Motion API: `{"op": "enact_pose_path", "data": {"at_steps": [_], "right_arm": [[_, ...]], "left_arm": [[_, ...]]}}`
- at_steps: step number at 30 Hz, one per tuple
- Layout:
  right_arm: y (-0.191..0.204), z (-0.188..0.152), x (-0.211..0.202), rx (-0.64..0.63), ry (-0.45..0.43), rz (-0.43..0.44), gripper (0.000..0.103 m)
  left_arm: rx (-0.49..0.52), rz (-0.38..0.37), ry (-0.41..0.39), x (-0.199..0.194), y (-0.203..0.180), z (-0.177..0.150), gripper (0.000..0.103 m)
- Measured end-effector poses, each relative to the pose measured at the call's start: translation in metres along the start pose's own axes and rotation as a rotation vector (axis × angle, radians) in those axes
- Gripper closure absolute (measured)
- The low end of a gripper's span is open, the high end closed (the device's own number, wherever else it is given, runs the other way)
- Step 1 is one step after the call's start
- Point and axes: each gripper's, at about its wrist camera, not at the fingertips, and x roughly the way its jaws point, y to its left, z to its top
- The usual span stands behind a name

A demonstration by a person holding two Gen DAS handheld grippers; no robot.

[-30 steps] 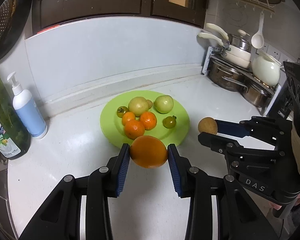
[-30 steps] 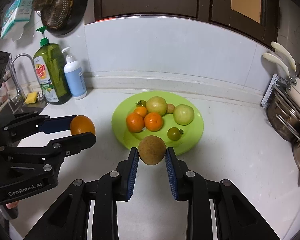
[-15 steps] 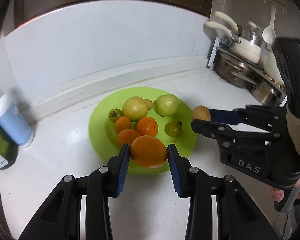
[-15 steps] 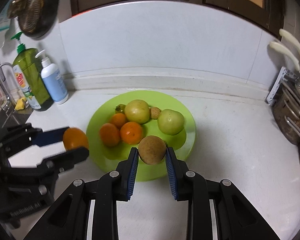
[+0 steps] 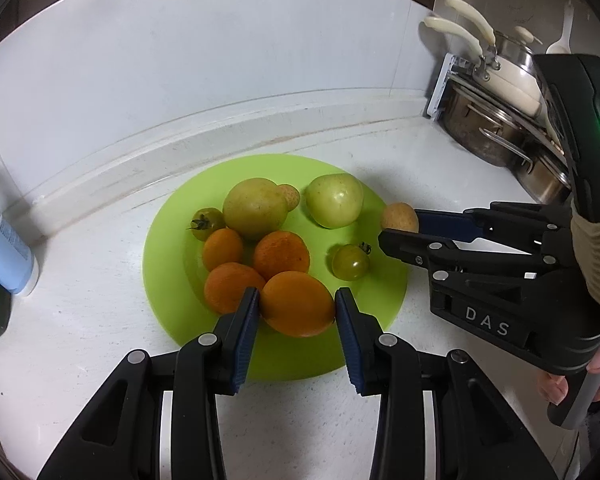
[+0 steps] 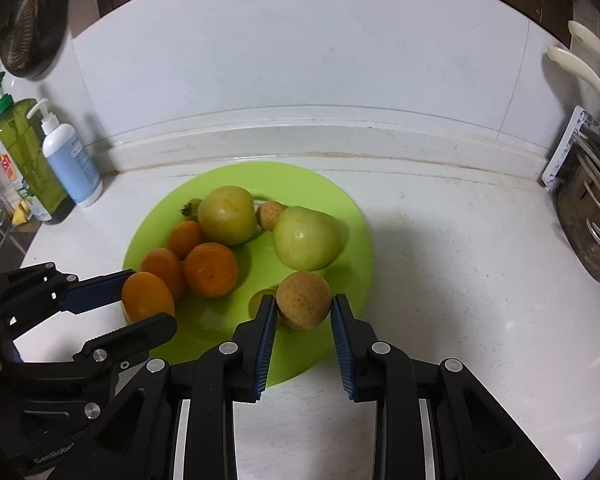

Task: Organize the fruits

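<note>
In the left wrist view, the left gripper [image 5: 296,310] is clamped on one orange [image 5: 297,305], its two blue pads pressed against the fruit's sides, over the near part of the green plate [image 5: 168,224]. Seven loose fruits lie on that plate: three smaller oranges [image 5: 281,255] bunched at the left centre, two pale green round fruits [image 5: 254,208] toward the far side, and two small green tomatoes [image 5: 350,262], one at the left, one at the right. A small brown fruit [image 5: 291,195] peeks from behind the left pale green one. At the right, the right gripper [image 5: 396,228] holds one brown round fruit [image 5: 399,218] over the plate's right edge, and a hand [image 5: 580,376] grips its handle. A blue-and-white bottle [image 5: 4,248] stands at the far left, and stacked pots [image 5: 496,120] sit far right on the white counter [image 5: 440,168]. In the right wrist view, the right gripper [image 6: 304,312] is closed on the brown round fruit [image 6: 303,300], over the near right part of the green plate [image 6: 356,236]. The left gripper [image 6: 148,308] enters from the left, holding its orange [image 6: 147,296] at the plate's near left edge. Two pump bottles stand far left: one green [image 6: 20,160], one white and blue [image 6: 72,160].
</note>
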Motion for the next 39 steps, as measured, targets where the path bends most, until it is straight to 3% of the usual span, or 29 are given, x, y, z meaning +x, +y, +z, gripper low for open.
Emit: {"op": "enact_pose_path", "data": {"at_steps": [4,5,7,19,23,27,29,39], "right_arm": [[0.0,0.001,0.005,-0.003,0.005,0.005,0.073],[0.0,0.001,0.005,-0.002,0.001,0.01,0.069],[-0.001,0.0,0.003,0.001,-0.004,0.019,0.061],[0.012,-0.022,-0.046,0.057,-0.072,-0.03,0.059],[0.027,-0.041,-0.082,0.064,-0.122,-0.102,0.044],[0.039,-0.066,-0.12,0.124,-0.194,-0.143,0.037],[0.043,-0.079,-0.134,0.16,-0.227,-0.158,0.028],[0.075,-0.144,-0.188,0.187,-0.351,-0.177,0.027]], "left_arm": [[-0.004,0.026,-0.007,-0.003,-0.001,0.003,0.06],[-0.004,0.03,-0.008,-0.005,-0.001,0.003,0.054],[-0.002,0.048,-0.014,-0.01,-0.003,0.002,0.053],[-0.051,0.176,-0.146,-0.084,0.006,-0.031,0.047],[-0.075,0.19,-0.211,-0.116,0.006,-0.049,0.043],[-0.079,0.207,-0.294,-0.149,0.002,-0.072,0.03],[-0.073,0.226,-0.333,-0.164,0.001,-0.085,0.024],[-0.082,0.226,-0.438,-0.212,-0.007,-0.136,0.013]]}}
